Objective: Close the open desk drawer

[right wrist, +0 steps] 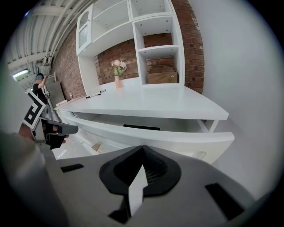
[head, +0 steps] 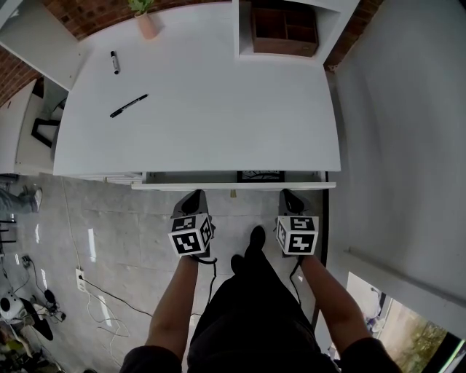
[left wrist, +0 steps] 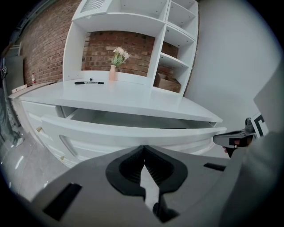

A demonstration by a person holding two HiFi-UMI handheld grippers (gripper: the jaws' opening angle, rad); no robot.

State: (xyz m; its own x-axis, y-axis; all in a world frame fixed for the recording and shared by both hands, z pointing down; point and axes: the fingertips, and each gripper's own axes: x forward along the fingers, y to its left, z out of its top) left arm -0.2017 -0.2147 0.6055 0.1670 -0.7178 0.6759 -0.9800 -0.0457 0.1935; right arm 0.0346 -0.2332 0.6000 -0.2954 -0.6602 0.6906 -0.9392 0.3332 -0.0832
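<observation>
Looking down in the head view, a white desk is filling the upper frame, and its drawer is standing a little way out from under the front edge, with a dark flat item showing in the gap. The left gripper and the right gripper are pointing at the drawer front, side by side and well apart, with their tips just short of it. Whether they are touching it cannot be told from here. A black pen and a shorter marker are lying on the desktop, a vase is standing near the back, and a brown box is sitting in the shelf unit.

In the left gripper view, the left gripper is showing its jaws clenched together at the tips with nothing between them. The drawer is lying straight ahead, partly pulled out beneath the desktop, and the right gripper is reaching in at the right edge.

In the right gripper view, the right gripper is likewise holding its jaws pressed together and empty. The drawer is hanging open just beyond them, with the dark flat item lying inside, and the left gripper is showing at the left.
</observation>
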